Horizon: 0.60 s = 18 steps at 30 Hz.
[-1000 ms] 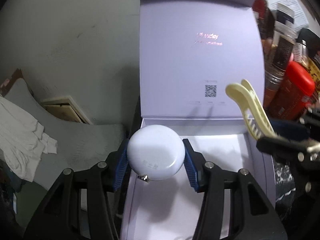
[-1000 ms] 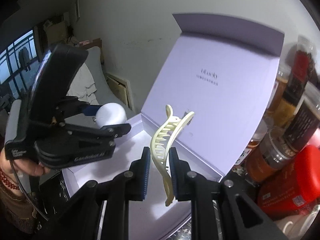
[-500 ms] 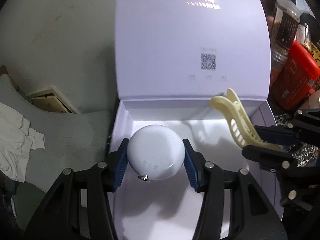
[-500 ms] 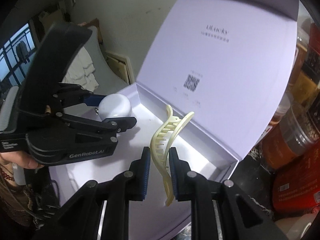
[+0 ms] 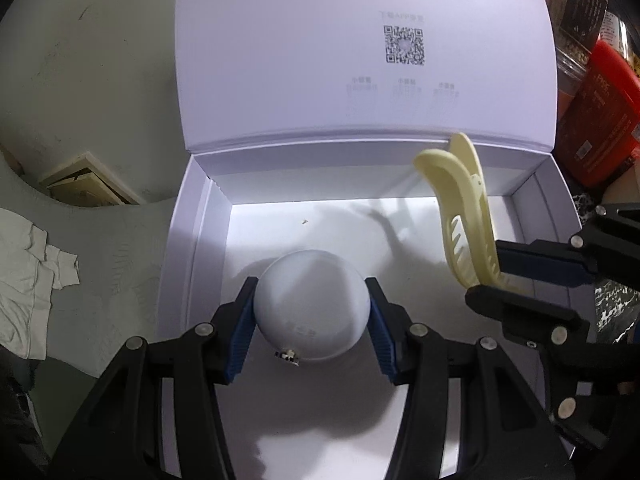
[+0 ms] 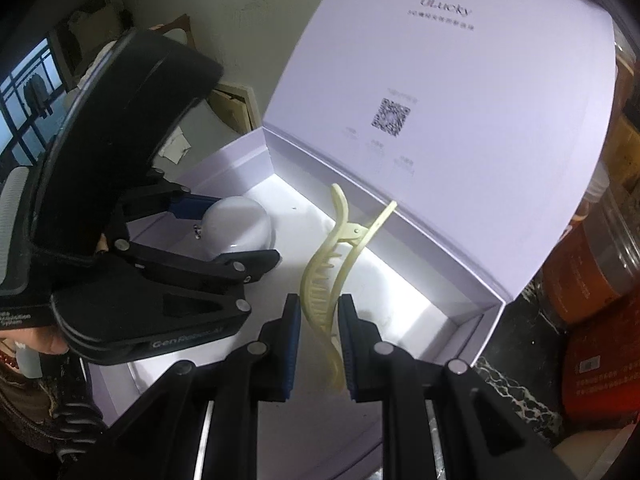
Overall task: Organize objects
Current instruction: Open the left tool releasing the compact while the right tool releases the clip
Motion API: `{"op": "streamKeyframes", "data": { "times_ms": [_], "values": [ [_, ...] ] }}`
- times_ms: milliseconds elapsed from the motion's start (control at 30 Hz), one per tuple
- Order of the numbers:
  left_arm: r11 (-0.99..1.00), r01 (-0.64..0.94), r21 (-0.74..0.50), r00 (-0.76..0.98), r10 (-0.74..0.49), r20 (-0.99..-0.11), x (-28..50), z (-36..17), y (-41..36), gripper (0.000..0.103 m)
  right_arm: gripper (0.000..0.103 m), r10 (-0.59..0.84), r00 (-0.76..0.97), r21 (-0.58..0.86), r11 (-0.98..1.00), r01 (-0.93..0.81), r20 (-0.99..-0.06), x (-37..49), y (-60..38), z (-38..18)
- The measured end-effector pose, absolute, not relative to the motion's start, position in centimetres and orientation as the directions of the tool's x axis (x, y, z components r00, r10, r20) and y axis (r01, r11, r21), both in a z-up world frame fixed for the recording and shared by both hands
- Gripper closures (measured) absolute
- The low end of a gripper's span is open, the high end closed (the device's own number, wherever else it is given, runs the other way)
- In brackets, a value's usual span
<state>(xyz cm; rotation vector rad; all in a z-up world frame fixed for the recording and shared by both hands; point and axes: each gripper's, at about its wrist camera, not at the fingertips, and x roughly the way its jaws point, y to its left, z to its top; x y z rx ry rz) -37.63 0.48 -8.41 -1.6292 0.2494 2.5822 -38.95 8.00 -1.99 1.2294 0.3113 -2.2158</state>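
Brand name (image 6: 446, 7), right view only

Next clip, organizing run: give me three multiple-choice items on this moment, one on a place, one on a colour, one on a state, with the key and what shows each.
1. Where is the round white case?
A. over the floor of the open box
B. on the red container
C. on the folded cloth

2. What colour is the hair clip?
A. red
B. pale yellow
C. black

3. What state is the box lid in?
A. shut flat
B. lying detached beside the box
C. standing open behind the box

Key:
1 A: the left gripper holds the case inside the walls of the open box, above its white floor.
2 B: the clip pinched in the right gripper is cream yellow in both views.
3 C: the lid rises from the rear wall, its printed inner face toward the cameras.
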Motion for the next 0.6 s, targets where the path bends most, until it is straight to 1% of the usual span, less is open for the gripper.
{"op": "streamKeyframes", "data": {
  "times_ms": [200, 233, 267, 333, 367, 433, 500, 600],
  "values": [
    [-0.988, -0.122, 0.090, -0.428, -0.029, -0.903, -37.81, -8.50, 0.04, 0.052, 0.084, -0.368, -0.409, 0.070, -0.809, 0.584, -0.835, -39.19, 8.08, -2.13],
    [-0.989, -0.115, 0.090, -0.428, -0.032, -0.903, -37.85, -8.52, -0.05, 0.052, 0.081, -0.365, -0.411, 0.068, -0.810, 0.582, -0.836, -39.24, 8.09, -2.14],
    [-0.990, -0.110, 0.088, -0.430, -0.033, -0.902, -37.85, -8.49, -0.13, 0.052, 0.071, -0.360, -0.413, 0.065, -0.814, 0.577, -0.837, -39.33, 8.13, -2.16],
    [-0.992, -0.096, 0.083, -0.435, -0.034, -0.900, -37.82, -8.33, -0.31, 0.050, 0.055, -0.342, -0.420, 0.052, -0.823, 0.565, -0.841, -39.49, 8.22, -2.20],
    [-0.992, -0.091, 0.082, -0.439, -0.034, -0.898, -37.81, -8.24, -0.36, 0.048, 0.055, -0.339, -0.431, 0.046, -0.826, 0.562, -0.836, -39.53, 8.35, -2.11],
    [-0.993, -0.079, 0.088, -0.446, -0.044, -0.894, -37.77, -8.09, -0.43, 0.041, 0.055, -0.332, -0.439, 0.040, -0.832, 0.553, -0.835, -39.61, 8.53, -1.97],
    [-0.993, -0.072, 0.092, -0.453, -0.049, -0.890, -37.59, -8.00, -0.39, 0.038, 0.055, -0.324, -0.446, 0.032, -0.837, 0.547, -0.834, -39.62, 8.63, -1.79],
    [-0.993, -0.067, 0.101, -0.460, -0.059, -0.886, -36.90, -7.90, 0.03, 0.032, 0.055, -0.318, -0.453, 0.022, -0.837, 0.547, -0.833, -39.55, 8.62, -1.54]
  ]
}}
